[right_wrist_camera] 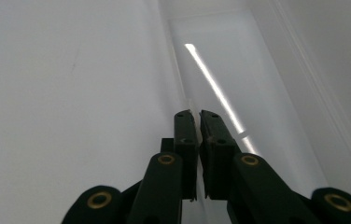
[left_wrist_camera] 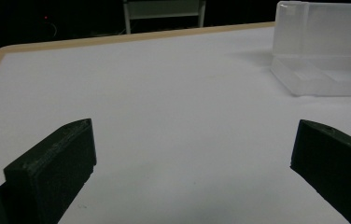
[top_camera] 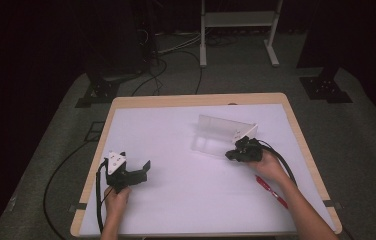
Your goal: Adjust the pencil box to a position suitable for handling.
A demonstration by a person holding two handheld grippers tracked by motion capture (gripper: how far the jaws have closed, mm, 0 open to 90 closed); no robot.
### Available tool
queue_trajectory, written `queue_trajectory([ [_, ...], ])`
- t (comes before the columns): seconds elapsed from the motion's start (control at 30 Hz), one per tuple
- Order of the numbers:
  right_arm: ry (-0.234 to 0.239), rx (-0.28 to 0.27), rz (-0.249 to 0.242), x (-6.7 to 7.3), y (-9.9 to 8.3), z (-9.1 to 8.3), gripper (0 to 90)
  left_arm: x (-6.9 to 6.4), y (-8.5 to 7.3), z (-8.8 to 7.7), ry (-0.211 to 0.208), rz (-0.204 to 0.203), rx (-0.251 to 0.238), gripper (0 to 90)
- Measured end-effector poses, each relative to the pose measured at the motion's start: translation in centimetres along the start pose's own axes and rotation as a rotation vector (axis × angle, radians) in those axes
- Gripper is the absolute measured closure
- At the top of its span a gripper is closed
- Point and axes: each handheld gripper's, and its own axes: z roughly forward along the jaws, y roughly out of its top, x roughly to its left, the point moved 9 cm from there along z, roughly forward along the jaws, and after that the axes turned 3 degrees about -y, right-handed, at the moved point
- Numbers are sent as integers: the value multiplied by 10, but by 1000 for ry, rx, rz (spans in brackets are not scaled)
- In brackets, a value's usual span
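A clear plastic box [top_camera: 221,135] lies open on the white mat, its lid standing up behind a shallow tray. My right gripper [top_camera: 236,152] is at the tray's near right end. In the right gripper view its jaws [right_wrist_camera: 197,114] are shut on the thin edge of the box's wall, with the tray [right_wrist_camera: 257,70] stretching away to the right of them. My left gripper [top_camera: 143,170] rests near the table's front left and points toward the box. Its jaws stand wide open [left_wrist_camera: 194,135] with only bare mat between them, and the box [left_wrist_camera: 323,51] lies well ahead of it.
A red pen [top_camera: 271,191] lies on the mat beside the right forearm. The wooden table rim [top_camera: 196,100] frames the mat. Behind the table are a white frame [top_camera: 236,20], black stand bases [top_camera: 326,87] and floor cables [top_camera: 151,75].
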Motion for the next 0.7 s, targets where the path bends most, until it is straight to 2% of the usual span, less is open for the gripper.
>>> queue_trajectory([
  [0.33, -17, -16, -10, 1, 3, -5, 866, 0, 0, 0, -1, -2, 0, 0],
  [0.7, -35, -75, -41, 9, 15, -21, 867, 0, 0, 0, -2, -1, 1, 0],
])
